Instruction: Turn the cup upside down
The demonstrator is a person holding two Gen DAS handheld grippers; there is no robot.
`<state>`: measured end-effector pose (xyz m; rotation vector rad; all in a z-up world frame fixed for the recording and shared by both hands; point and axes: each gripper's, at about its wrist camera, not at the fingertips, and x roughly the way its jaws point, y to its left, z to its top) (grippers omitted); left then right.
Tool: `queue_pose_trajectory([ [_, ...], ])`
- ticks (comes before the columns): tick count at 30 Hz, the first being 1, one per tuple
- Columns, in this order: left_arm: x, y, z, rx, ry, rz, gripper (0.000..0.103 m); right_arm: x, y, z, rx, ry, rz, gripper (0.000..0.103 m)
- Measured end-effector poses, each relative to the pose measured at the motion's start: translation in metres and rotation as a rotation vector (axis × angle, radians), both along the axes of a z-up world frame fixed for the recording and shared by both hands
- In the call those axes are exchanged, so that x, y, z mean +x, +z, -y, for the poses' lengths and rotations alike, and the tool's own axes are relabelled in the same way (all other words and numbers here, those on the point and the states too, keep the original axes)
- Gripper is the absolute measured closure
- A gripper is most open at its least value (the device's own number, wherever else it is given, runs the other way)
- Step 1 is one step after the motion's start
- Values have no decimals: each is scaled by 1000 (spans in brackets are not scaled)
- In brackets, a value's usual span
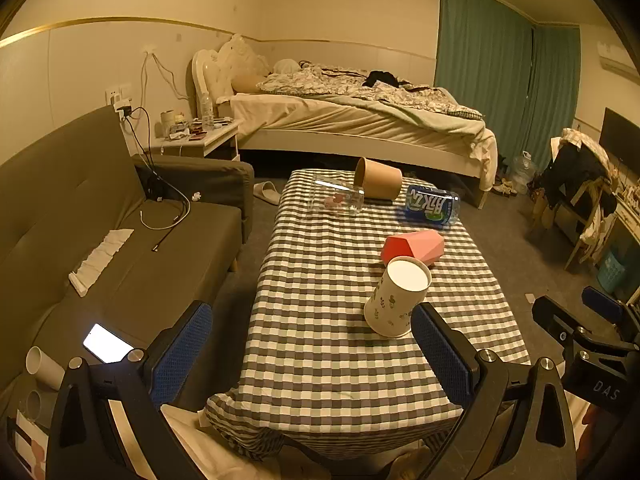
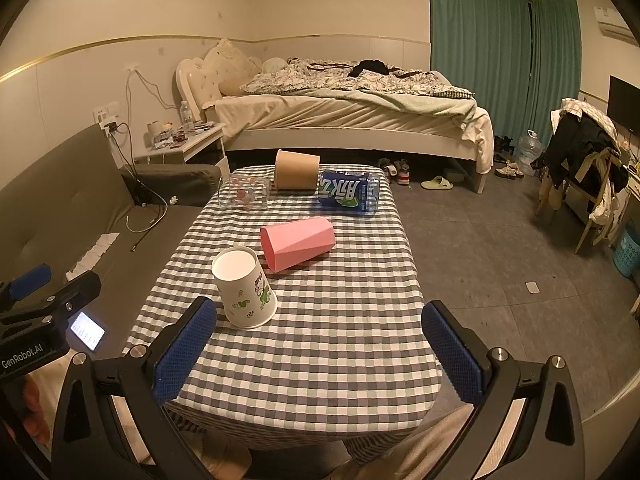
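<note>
A white paper cup with green leaf prints (image 1: 396,300) (image 2: 244,286) stands upside down on the checkered table (image 1: 320,360) (image 2: 320,340), base up. A pink faceted cup (image 1: 414,246) (image 2: 298,242) lies on its side just behind it. My left gripper (image 1: 312,352) is open and empty near the table's front edge, its right finger just right of the white cup. My right gripper (image 2: 320,344) is open and empty over the front of the table, with the white cup just beyond its left finger.
At the far end lie a clear glass (image 1: 338,200) (image 2: 244,196), a brown paper cup (image 1: 378,178) (image 2: 296,170) and a blue bottle (image 1: 432,206) (image 2: 348,194), all on their sides. A grey sofa (image 1: 120,248) with a lit phone (image 1: 107,343) is left. A bed is behind.
</note>
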<state>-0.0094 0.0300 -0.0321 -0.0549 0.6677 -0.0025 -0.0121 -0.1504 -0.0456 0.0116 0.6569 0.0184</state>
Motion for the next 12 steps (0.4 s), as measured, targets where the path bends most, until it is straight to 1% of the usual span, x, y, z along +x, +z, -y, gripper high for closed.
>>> queue_pose_trajectory([
  [12,-1,0,-1,7,2,3,1,1,-4,-3,-5,-2,-15,0],
])
